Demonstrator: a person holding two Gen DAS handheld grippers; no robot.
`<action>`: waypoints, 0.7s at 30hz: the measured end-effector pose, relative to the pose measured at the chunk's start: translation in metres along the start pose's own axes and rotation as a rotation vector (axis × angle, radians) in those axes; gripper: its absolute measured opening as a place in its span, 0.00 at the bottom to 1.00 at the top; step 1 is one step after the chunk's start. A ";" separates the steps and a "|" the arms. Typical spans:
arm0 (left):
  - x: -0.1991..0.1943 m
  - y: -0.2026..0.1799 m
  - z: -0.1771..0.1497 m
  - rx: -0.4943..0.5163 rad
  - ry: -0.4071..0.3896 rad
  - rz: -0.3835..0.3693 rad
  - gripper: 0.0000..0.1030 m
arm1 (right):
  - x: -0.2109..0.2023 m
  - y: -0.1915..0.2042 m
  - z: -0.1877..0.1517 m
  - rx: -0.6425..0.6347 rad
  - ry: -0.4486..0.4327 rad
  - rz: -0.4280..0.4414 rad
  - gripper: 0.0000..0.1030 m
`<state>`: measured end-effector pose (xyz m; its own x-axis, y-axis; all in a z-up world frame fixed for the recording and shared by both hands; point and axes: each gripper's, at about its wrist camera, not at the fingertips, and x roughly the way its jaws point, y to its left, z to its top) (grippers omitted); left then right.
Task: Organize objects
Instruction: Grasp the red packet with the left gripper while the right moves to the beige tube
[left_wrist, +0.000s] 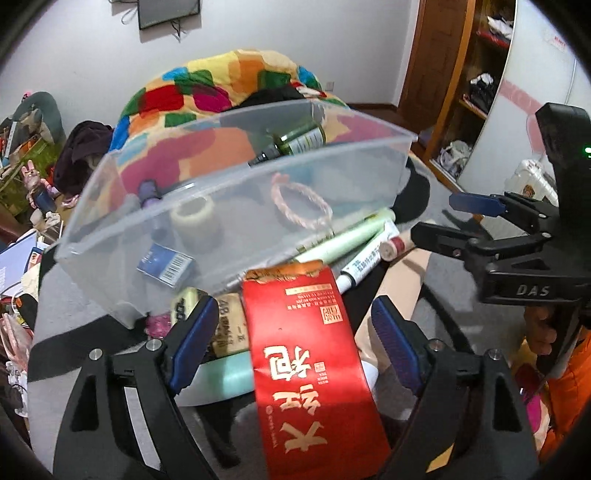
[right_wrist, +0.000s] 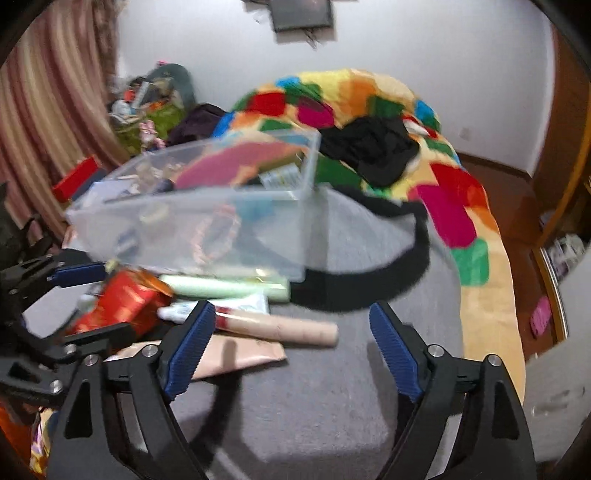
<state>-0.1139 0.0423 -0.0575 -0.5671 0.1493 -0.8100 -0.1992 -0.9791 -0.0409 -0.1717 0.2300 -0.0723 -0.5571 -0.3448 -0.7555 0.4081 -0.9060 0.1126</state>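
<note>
With both grippers' jaws wide open and empty, the red packet (left_wrist: 306, 354) between the left gripper (left_wrist: 291, 339) jaws looks light, crushable cardboard, best pinched across its narrow sides.

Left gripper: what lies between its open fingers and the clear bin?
In the left wrist view, the red packet runs from between the left gripper fingers up to the clear bin rim.

Clear bin (right_wrist: 207, 206) motion-blurred, contents unreadable

Red packet (left_wrist: 314, 354) lies between the open left gripper (left_wrist: 291, 332).
</note>
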 end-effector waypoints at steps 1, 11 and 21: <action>0.003 -0.002 -0.001 0.004 0.005 0.000 0.82 | 0.004 -0.002 -0.002 0.017 0.014 0.006 0.85; 0.003 -0.005 -0.008 0.010 -0.017 0.001 0.57 | 0.016 0.003 -0.002 0.039 0.057 0.051 0.97; -0.006 0.001 -0.017 -0.013 -0.052 -0.016 0.52 | 0.022 0.007 -0.004 0.013 0.097 0.003 0.78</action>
<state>-0.0969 0.0377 -0.0625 -0.6044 0.1716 -0.7780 -0.1987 -0.9781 -0.0615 -0.1786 0.2170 -0.0910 -0.4828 -0.3227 -0.8141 0.4002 -0.9082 0.1226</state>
